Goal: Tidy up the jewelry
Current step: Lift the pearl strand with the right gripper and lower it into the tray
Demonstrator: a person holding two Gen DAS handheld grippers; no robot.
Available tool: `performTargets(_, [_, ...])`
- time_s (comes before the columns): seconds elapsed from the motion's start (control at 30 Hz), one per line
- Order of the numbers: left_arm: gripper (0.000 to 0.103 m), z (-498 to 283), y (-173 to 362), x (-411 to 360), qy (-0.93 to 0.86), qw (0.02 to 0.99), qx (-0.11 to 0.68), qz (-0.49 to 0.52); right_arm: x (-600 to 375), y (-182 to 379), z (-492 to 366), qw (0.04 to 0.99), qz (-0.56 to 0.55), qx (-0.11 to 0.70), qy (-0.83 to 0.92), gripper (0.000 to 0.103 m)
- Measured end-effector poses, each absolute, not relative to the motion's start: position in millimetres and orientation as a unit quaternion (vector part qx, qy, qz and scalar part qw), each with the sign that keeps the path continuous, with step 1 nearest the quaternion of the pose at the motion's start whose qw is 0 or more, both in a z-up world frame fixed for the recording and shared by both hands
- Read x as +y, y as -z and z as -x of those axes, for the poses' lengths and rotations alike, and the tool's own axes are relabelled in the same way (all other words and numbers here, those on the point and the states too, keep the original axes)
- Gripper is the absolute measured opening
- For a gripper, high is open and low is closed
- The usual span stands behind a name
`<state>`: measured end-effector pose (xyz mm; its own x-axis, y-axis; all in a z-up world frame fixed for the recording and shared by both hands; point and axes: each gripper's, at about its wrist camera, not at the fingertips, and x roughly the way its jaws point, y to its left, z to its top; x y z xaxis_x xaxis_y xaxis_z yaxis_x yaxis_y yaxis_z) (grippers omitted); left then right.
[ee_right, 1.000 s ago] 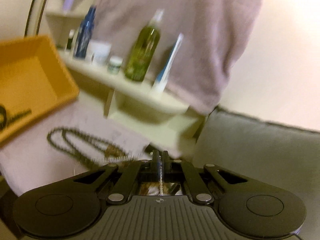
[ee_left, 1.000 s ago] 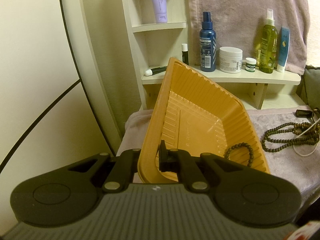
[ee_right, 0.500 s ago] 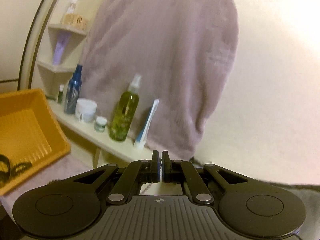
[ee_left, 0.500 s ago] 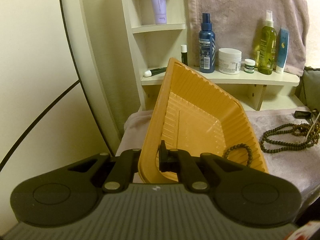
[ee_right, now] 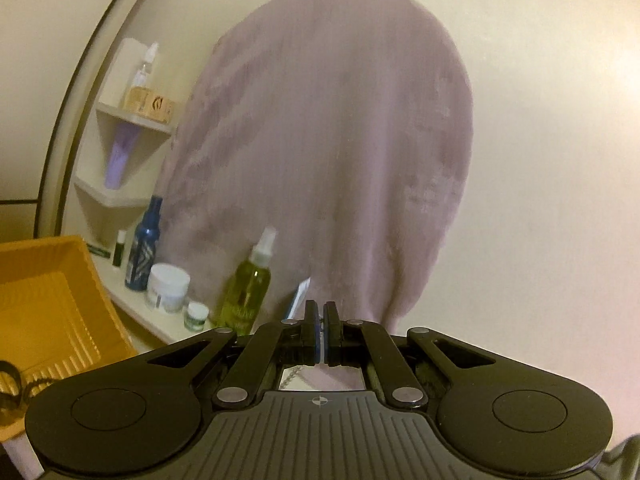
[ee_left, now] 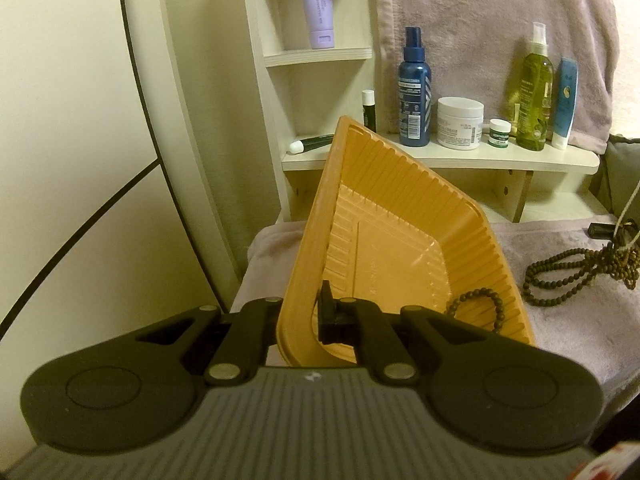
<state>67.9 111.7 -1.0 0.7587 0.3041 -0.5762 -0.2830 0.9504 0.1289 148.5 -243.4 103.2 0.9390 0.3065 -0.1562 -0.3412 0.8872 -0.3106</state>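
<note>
Tilted on the towel-covered surface (ee_left: 560, 320): an orange ribbed tray (ee_left: 400, 240), near rim pinched by the left gripper (ee_left: 304, 312), a beaded bracelet (ee_left: 476, 304) inside. Nearby: a long bead necklace (ee_left: 576, 276). Raised well above, right gripper (ee_right: 322, 332) pressed nearly together on a fine chain (ee_right: 291, 374), best lowered slowly into the steadied tray.
</note>
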Motion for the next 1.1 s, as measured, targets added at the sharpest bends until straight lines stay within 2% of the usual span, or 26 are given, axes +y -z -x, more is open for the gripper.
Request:
performTargets(0.57, [0.005, -69.0, 1.3, 114.9, -0.157, 0.938, 0.310, -0.013, -244.2, -140.2, -156.8, 0.969, 0.180, -0.007, -0.168, 0.002])
performTargets(0.87, [0.005, -69.7, 1.4, 115.2, -0.156, 0.938, 0.310, -0.013, -216.6, -136.6, -158.8, 0.958, 0.128, 0.031, -0.255, 0.002])
performTargets(1.1, [0.005, -69.4, 1.6, 115.9, -0.154, 0.939, 0.309, -0.009, -158.5, -128.9, -163.4, 0.927, 0.088, 0.067, -0.359, 0.002])
